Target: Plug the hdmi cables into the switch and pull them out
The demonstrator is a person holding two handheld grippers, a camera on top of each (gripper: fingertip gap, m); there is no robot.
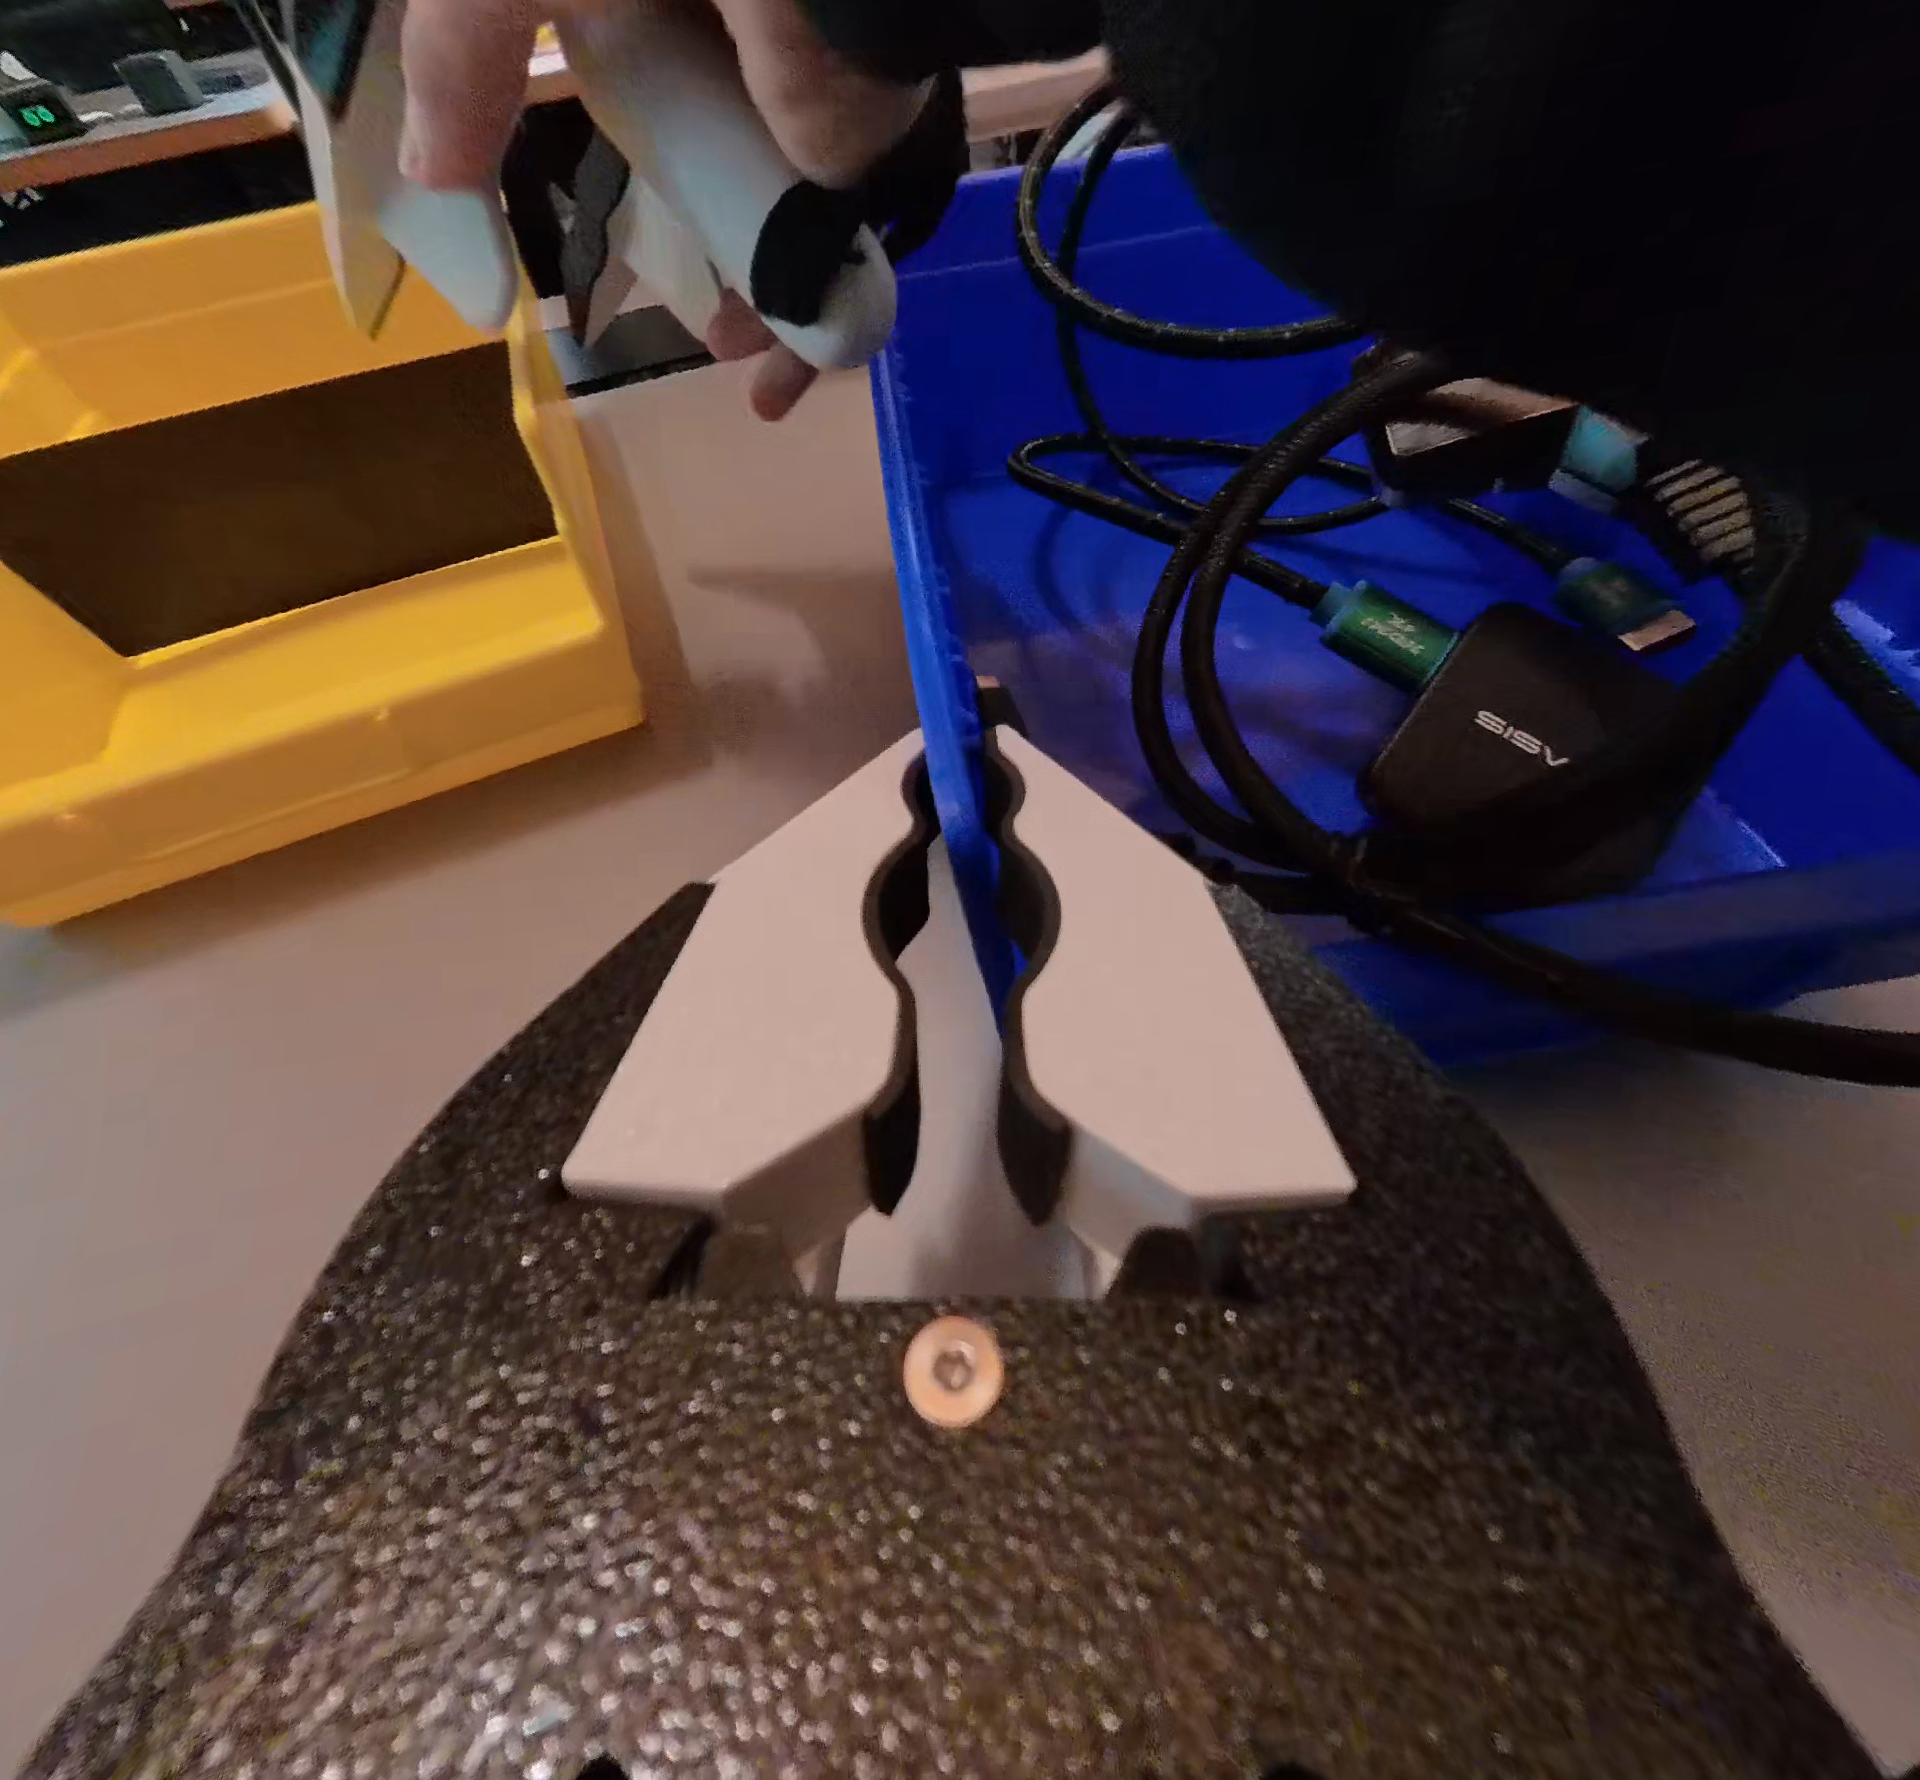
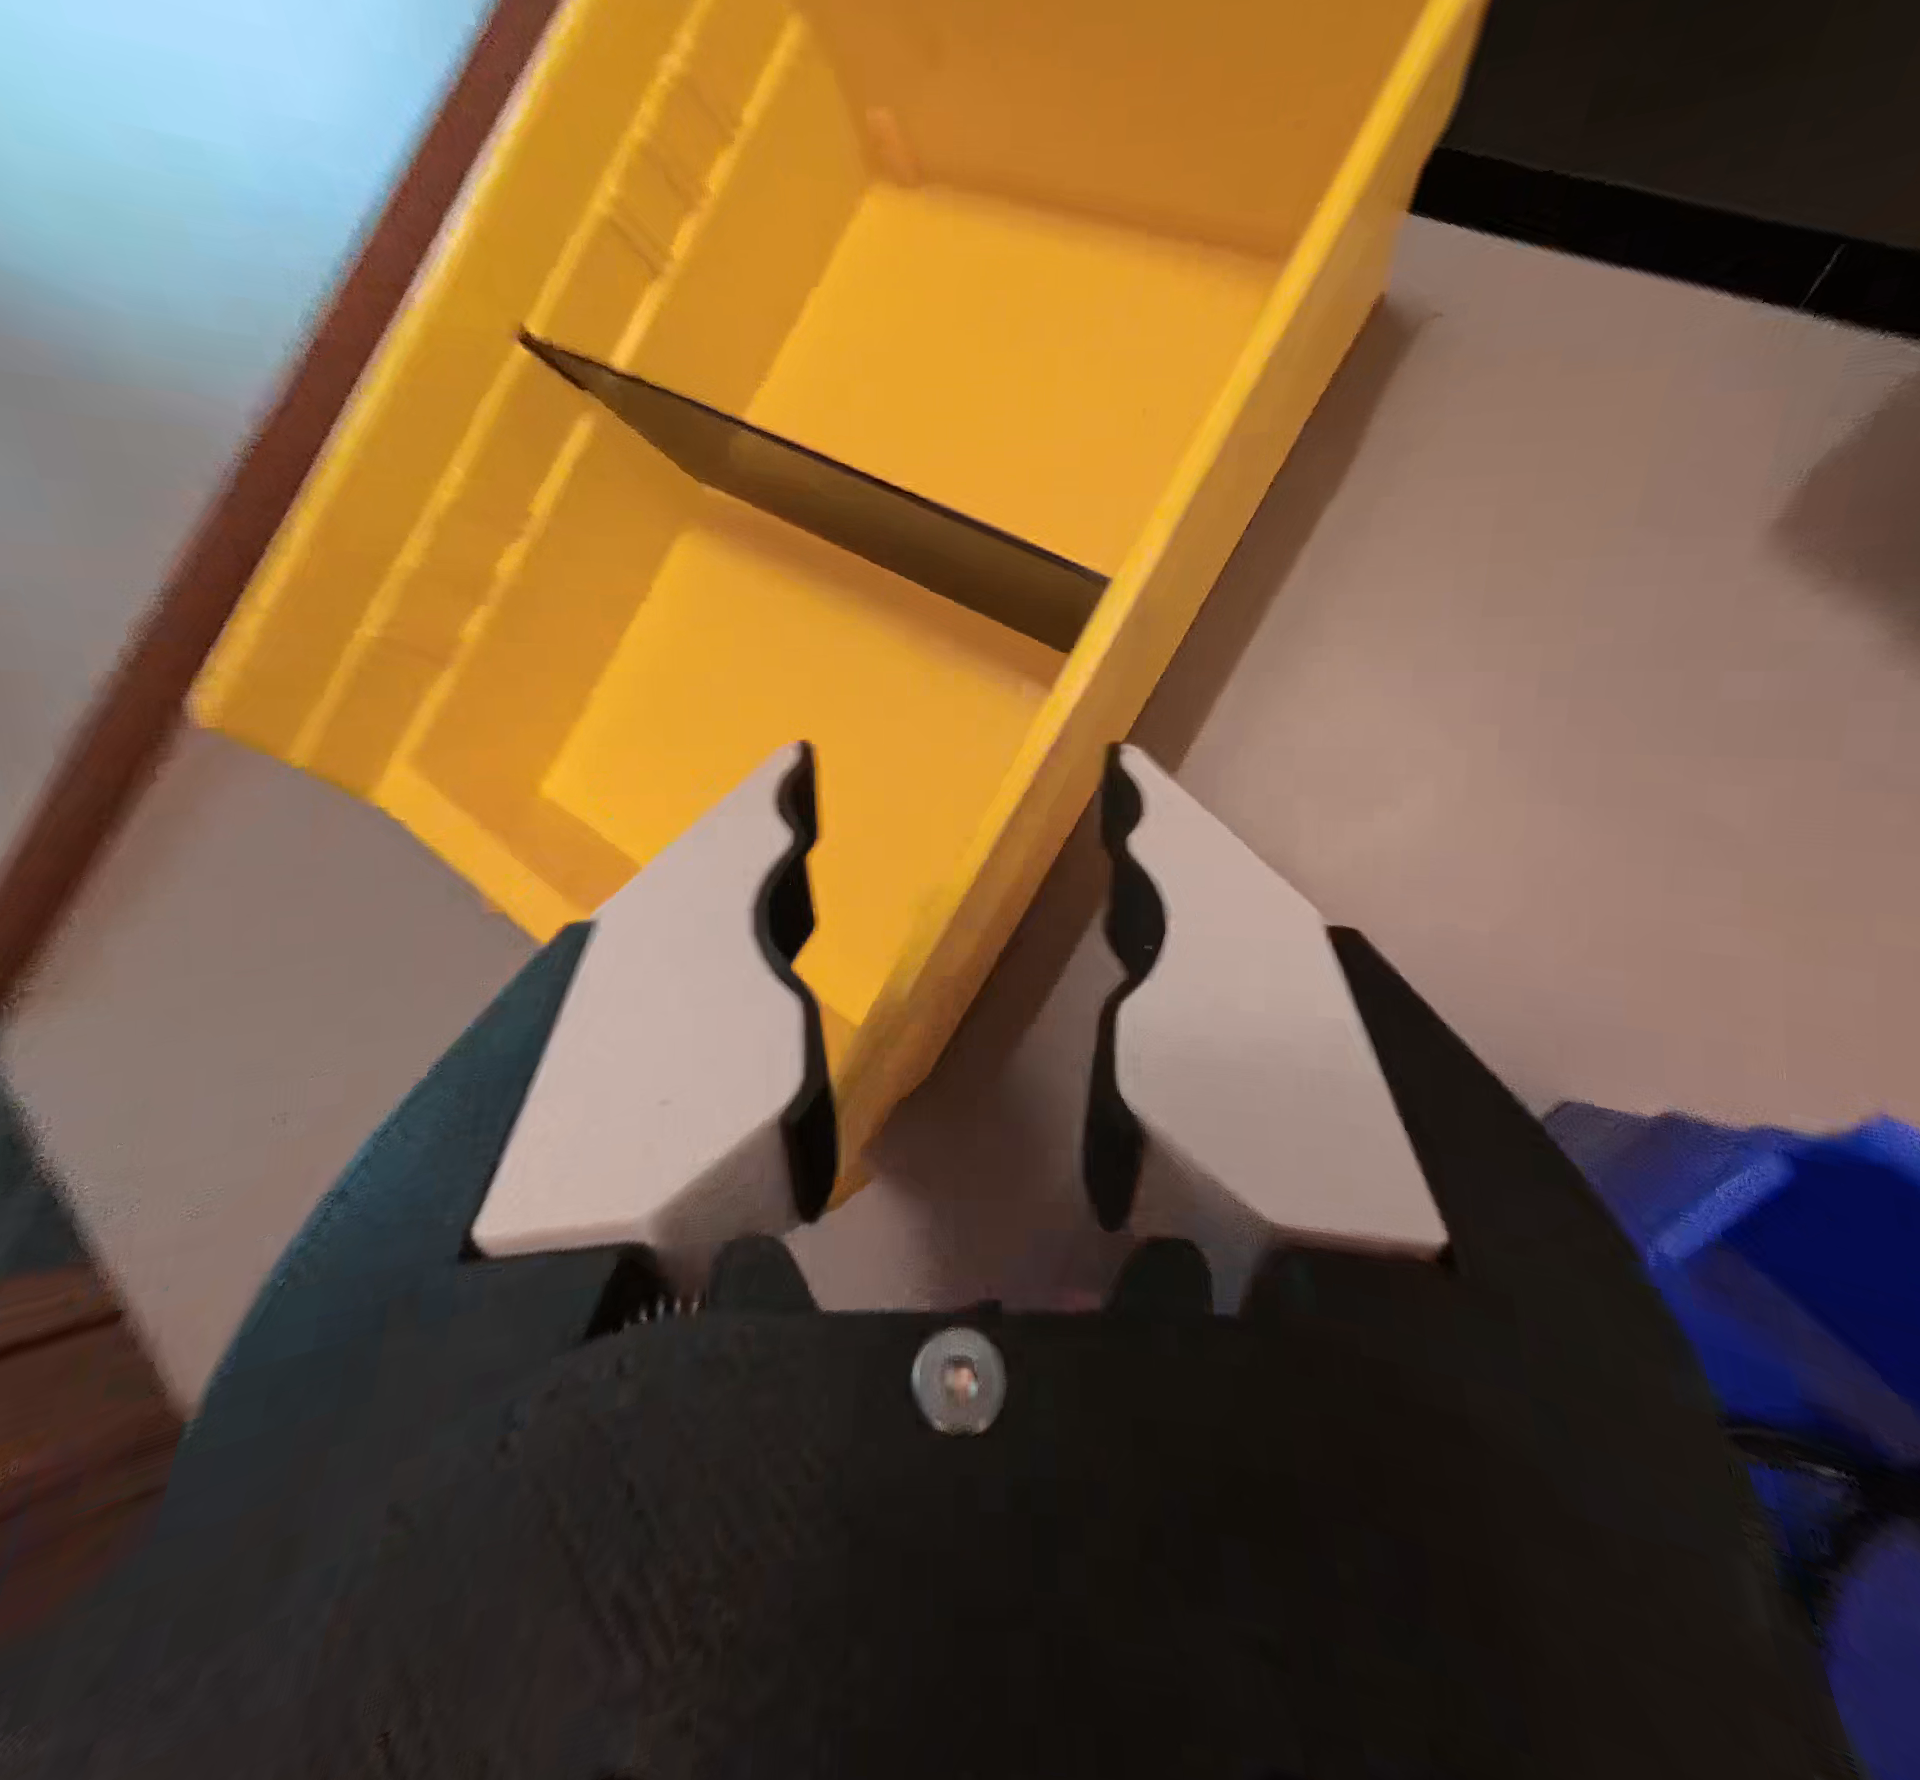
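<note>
A black HDMI switch (image 1: 1496,743) lies in a blue bin (image 1: 935,504) among braided black cables (image 1: 1174,691). One green-ended plug (image 1: 1382,629) sits in the switch. Another green plug (image 1: 1621,598) lies beside it with its metal tip bare. My left gripper (image 1: 961,764) is shut on the blue bin's left wall. My right gripper (image 2: 961,759) is open and empty, its jaws astride the right wall of a yellow bin (image 2: 1039,68). It also shows in the left wrist view (image 1: 478,312), held by a hand above the yellow bin.
The yellow bin (image 1: 312,764) has a black divider (image 2: 831,494) and nothing in it. It stands left of the blue bin (image 2: 1787,1252) on a beige table (image 1: 748,587), with a strip of table between them. A dark sleeve (image 1: 1455,68) hangs over the blue bin.
</note>
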